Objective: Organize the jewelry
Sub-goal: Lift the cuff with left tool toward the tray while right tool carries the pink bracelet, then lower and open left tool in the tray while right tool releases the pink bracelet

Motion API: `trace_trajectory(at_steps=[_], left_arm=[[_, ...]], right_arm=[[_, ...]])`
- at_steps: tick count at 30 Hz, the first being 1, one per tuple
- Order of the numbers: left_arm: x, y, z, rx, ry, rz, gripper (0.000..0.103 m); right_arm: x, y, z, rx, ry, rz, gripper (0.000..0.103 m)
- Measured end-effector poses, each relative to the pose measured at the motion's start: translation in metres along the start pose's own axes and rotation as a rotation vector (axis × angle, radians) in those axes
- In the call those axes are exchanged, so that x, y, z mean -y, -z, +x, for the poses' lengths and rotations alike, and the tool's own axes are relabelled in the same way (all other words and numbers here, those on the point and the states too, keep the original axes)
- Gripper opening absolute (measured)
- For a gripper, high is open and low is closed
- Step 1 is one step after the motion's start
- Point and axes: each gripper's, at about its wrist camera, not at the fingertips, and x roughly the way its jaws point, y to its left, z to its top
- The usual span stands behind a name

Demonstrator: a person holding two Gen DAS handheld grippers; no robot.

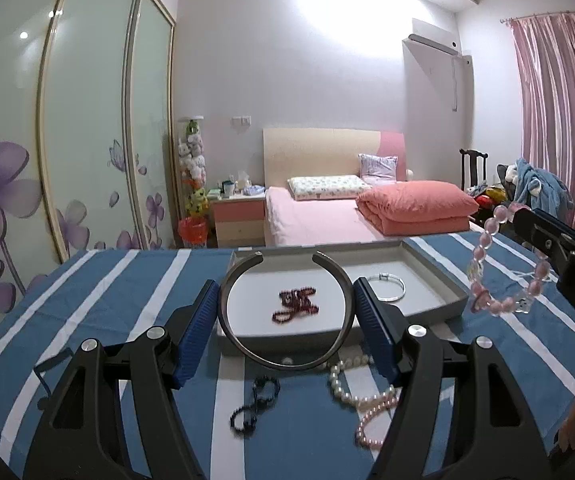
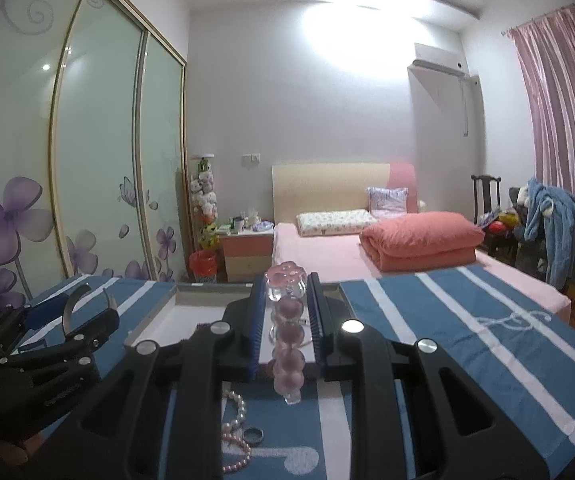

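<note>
My left gripper (image 1: 286,294) is shut on a dark metal cuff bangle (image 1: 287,362), held upright above the near edge of a grey tray (image 1: 435,266); its blue pads press on both sides. In the tray lie a dark red bead string (image 1: 295,305) and a thin silver bangle (image 1: 388,289). My right gripper (image 2: 286,294) is shut on a pink bead bracelet (image 2: 291,334), which hangs between the pads over the tray (image 2: 155,316). The left wrist view shows that bracelet (image 1: 499,276) dangling from the right gripper (image 1: 527,220) at the right. The left gripper (image 2: 87,308) with the bangle (image 2: 68,312) shows at the left.
On the blue-and-white striped cloth (image 1: 87,300) near me lie a white pearl necklace (image 1: 349,380), a dark bead bracelet (image 1: 255,404) and a pink pearl strand (image 1: 371,428). A small dark ring (image 2: 254,436) lies beside the pearls (image 2: 239,404). A bed (image 1: 327,220) stands behind.
</note>
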Motion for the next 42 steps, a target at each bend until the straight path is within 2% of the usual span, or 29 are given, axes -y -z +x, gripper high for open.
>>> trace_trajectory(at_steps=[14,26,31,42], left_arm=[[-0.003,-0.030,0.030,0.066,-0.037,-0.018,0.068],[0.002,-0.033,0.076,0.029,-0.030,-0.021,0.068],[0.000,-0.030,0.099,-0.022,-0.019,-0.030,0.068],[0.001,-0.016,0.148,-0.184,0.025,-0.037,0.068]], right_arm=[[-0.009,-0.027,0.028,0.089,0.041,-0.013,0.021],[-0.010,-0.030,0.088,0.052,0.060,0.008,0.021],[-0.009,-0.022,0.125,0.001,0.061,0.017,0.021],[0.005,0.009,0.207,-0.261,-0.003,0.108,0.021]])
